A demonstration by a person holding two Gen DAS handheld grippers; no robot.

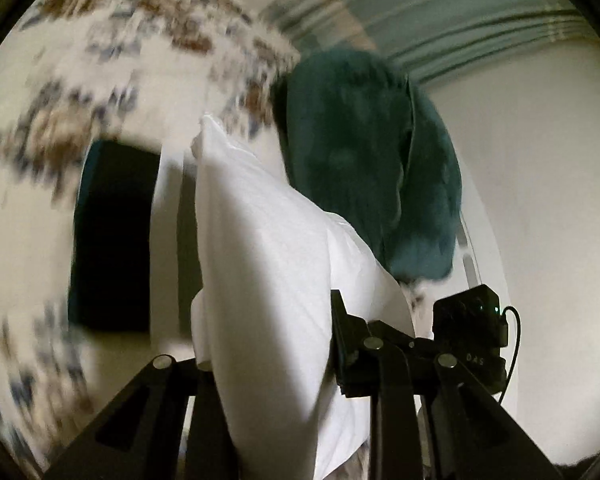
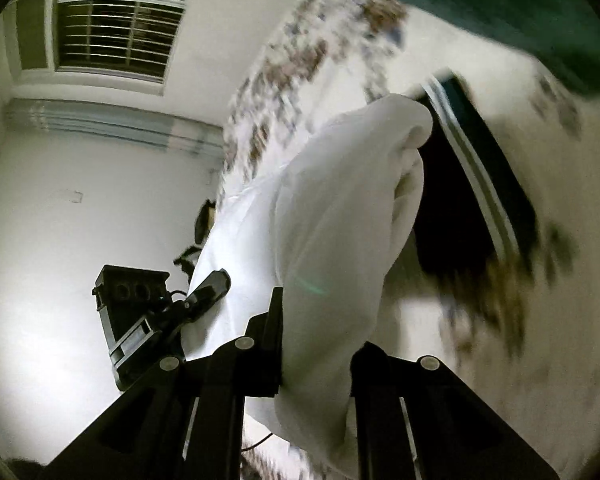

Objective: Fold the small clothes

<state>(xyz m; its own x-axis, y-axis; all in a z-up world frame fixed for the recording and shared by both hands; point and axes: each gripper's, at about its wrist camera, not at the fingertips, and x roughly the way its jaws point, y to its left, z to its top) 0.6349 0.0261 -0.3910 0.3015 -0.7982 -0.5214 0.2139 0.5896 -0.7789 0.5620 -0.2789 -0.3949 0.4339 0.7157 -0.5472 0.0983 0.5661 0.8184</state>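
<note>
A white garment [image 1: 268, 248] hangs between the two grippers, lifted off the patterned bed cover [image 1: 100, 60]. My left gripper [image 1: 268, 344] is shut on one edge of it; the cloth runs up between the jaws. My right gripper [image 2: 316, 344] is shut on another edge of the same white garment [image 2: 340, 208]. The right gripper also shows in the left wrist view [image 1: 460, 344], and the left gripper shows in the right wrist view [image 2: 204, 292], close by. Both views are blurred by motion.
A dark folded garment with white stripes [image 1: 116, 236] lies on the bed cover, also in the right wrist view [image 2: 472, 184]. A teal fleece item [image 1: 372, 160] lies further off. White walls and a barred window [image 2: 116, 32] lie behind.
</note>
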